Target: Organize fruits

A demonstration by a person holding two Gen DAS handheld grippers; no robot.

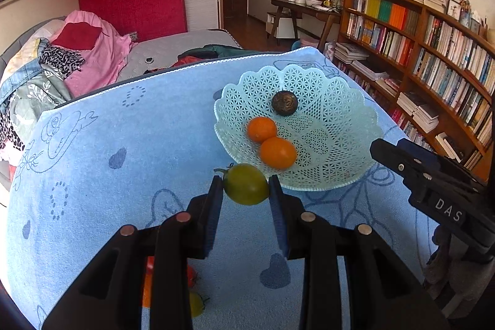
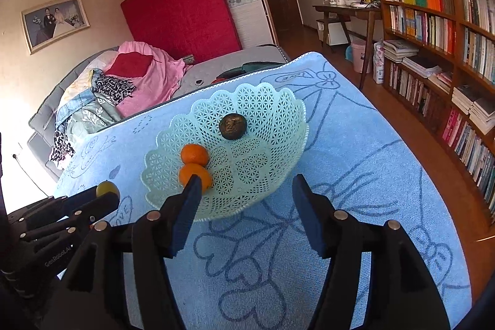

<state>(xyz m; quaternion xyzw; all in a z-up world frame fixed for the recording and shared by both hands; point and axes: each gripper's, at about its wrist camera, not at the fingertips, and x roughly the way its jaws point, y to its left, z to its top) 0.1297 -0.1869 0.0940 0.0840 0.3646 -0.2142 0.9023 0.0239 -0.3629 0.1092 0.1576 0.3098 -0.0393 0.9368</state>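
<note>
A basket point(image 1: 337, 166) sits on a towel point(image 1: 123, 129). In it, two oranges point(image 1: 261, 129) touch near its front left; a round fruit point(image 1: 284, 103) lies behind them. Before the basket's rim, the left gripper point(image 1: 246, 190) pinches a tomato point(image 1: 246, 184). The right gripper point(image 2: 244, 206) hovers gaping to the right.

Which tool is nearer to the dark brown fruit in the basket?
Right. The right tool hangs open at the basket rim nearer the dark fruit; the left tool, gripping a green tomato, sits farther off.
</note>
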